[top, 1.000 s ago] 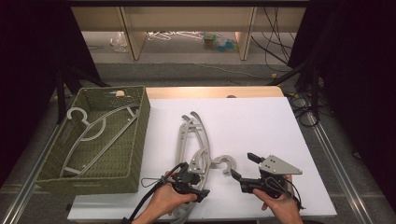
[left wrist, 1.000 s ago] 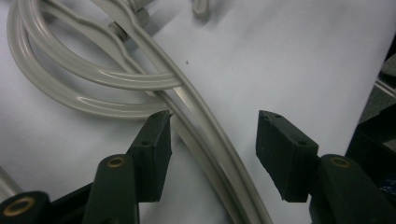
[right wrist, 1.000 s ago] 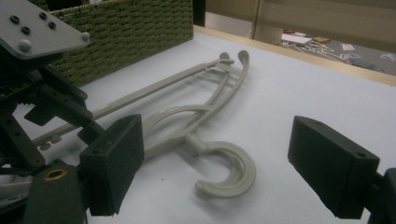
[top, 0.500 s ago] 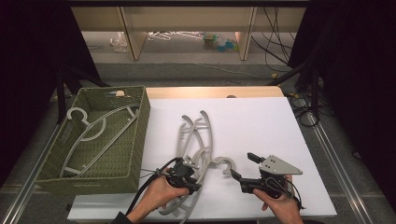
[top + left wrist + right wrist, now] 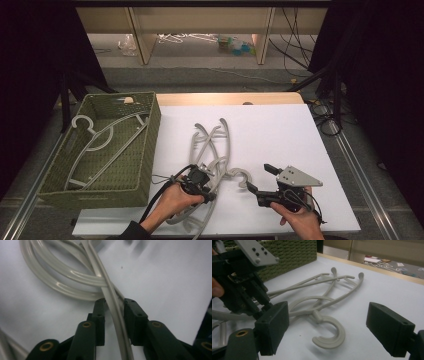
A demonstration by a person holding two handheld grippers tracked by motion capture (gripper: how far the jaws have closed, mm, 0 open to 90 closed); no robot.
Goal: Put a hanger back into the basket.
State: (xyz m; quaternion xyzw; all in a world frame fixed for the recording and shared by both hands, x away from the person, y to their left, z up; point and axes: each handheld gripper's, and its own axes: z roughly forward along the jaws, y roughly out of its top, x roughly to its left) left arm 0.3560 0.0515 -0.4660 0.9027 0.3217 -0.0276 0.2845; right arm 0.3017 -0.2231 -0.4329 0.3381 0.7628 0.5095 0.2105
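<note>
Two grey hangers (image 5: 212, 150) lie tangled together near the middle of the worktop (image 5: 280, 130), their arms crossed and their hooks toward the near edge. A third hanger (image 5: 95, 145) already lies in the basket (image 5: 145, 150) at the left edge, so the work in hand looks like moving hangers into it.

The left gripper (image 5: 113, 307) has just been closing, and the left gripper view shows a thin hanger bar running between its jaws. The jaws stand narrow on either side of the bar, close against it, but whether the pads truly press it I cannot tell. The right gripper (image 5: 260, 177) hovers by the near right part of the worktop with its jaws wide apart and nothing between them, pointing at the nearest hook (image 5: 329, 336).

The main risk is the tangle. If the left gripper lifts now, the crossed arms may drag the second hanger along, and it could drop off partway or slide over the near edge. The bar is thin and smooth, so it may also twist or slip in the jaws once the hanger's weight swings. A hook could catch on the basket wall on the way over.
</note>
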